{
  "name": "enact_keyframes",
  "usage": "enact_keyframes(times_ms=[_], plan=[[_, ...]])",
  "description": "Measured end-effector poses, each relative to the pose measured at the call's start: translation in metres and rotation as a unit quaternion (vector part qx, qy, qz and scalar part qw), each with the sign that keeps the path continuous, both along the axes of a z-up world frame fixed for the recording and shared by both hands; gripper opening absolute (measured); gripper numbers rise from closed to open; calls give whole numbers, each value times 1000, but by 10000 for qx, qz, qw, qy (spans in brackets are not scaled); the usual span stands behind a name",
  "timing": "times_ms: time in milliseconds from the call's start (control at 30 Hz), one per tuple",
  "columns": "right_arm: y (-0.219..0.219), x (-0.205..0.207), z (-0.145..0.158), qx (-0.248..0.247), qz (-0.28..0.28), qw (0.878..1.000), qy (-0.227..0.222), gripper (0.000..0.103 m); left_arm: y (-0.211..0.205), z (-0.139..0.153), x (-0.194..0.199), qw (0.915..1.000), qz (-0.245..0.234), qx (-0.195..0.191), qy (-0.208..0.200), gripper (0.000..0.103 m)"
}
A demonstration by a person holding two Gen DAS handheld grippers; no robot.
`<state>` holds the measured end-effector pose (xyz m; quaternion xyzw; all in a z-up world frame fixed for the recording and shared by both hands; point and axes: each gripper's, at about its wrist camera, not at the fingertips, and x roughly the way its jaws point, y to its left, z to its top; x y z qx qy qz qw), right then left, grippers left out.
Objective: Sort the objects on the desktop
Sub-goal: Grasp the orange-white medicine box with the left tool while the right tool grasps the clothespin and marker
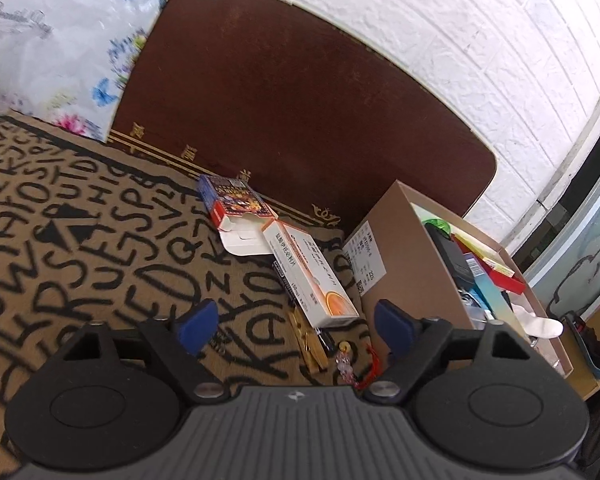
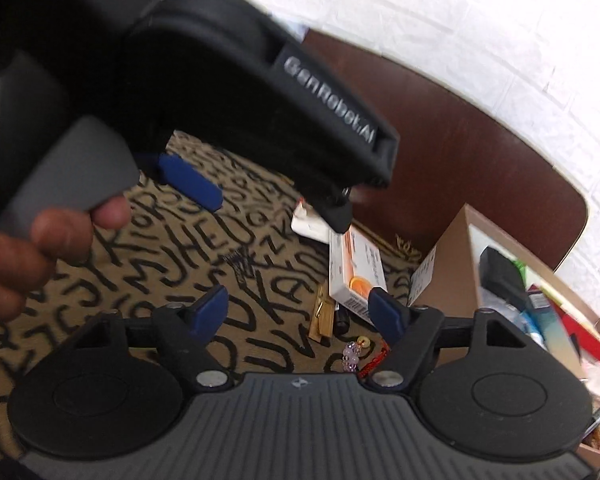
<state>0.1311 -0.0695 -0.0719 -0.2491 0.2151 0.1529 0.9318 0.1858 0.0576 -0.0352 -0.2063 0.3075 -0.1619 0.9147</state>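
Brown cardboard makes the storage box (image 1: 384,232), which sits at about three o'clock in the left wrist view and is already partly full of sorted things. Beside it on the letter-print mat (image 1: 80,240) lie the things not yet put away: an orange and white medicine box (image 1: 312,280), an opened blue box (image 1: 236,200) up at twelve o'clock, a wooden clothespin (image 1: 310,340) and a bead charm (image 1: 346,364). They lie close to the storage box, so I think they go in next.

Both tools point down at this little pile. The left gripper (image 1: 296,326) has its blue pads wide apart and holds nothing. The right gripper (image 2: 300,314) is wide apart too and empty, with the medicine box just past its pads at one o'clock. A hand (image 2: 28,248) holds the left tool at nine o'clock in the right wrist view.
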Motion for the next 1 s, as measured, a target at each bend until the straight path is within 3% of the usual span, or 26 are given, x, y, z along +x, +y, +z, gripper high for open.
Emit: enact_keyframes(times_ms=[300, 433, 733, 867, 900, 1000], plan=[[5, 39, -26, -93, -365, 9987, 333, 66, -18, -31, 58, 9985, -303, 127, 428, 58], [1, 54, -32, -52, -693, 9970, 329, 65, -21, -39, 76, 9980, -387, 14, 506, 58], [-10, 74, -37, 586, -870, 9926, 611, 63, -29, -39, 106, 9961, -580, -85, 657, 58], [-12, 79, -37, 874, -943, 9887, 774, 61, -39, -37, 118, 9936, -835, 172, 746, 57], [-13, 80, -37, 942, -961, 9875, 821, 60, -40, -36, 119, 9932, -859, 207, 755, 51], [-17, 78, -36, 1232, -909, 9833, 986, 44, -40, -35, 114, 9929, -921, 117, 743, 41]])
